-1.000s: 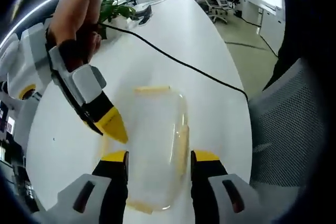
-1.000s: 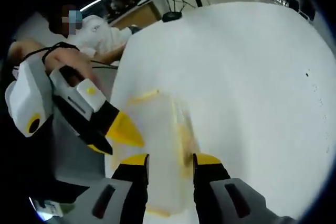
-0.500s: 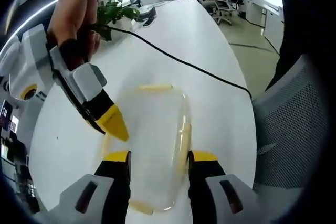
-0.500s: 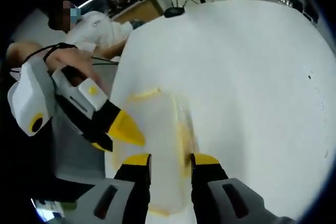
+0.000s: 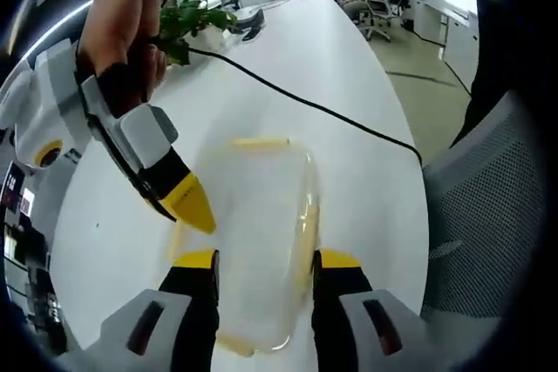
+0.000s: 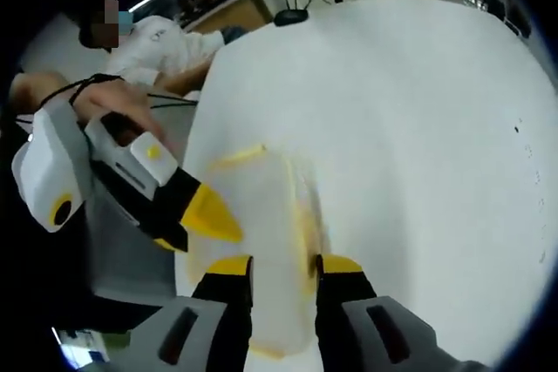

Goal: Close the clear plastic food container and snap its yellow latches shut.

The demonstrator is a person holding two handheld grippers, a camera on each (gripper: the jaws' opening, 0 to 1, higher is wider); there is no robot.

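While both jaws stand apart, left tool [image 5: 264, 259] and right tool [image 6: 283, 265] straddle clear container [image 5: 253, 233], white table [image 5: 331, 67].

**What the two views leave unclear**

In the left gripper view the clear container [image 5: 257, 241] is smeared by motion blur, so its lid seam and the state of its yellow latches [image 5: 258, 142] cannot be read. Its near end lies hidden between and behind the left gripper [image 5: 263, 260]. The right gripper [image 5: 187, 206] covers part of the container's left side; whether its tip touches the rim is unclear.

In the right gripper view the container's near corner is cut off behind the right gripper's yellow tips, and its long-side latch [image 6: 305, 233] is a blurred streak.
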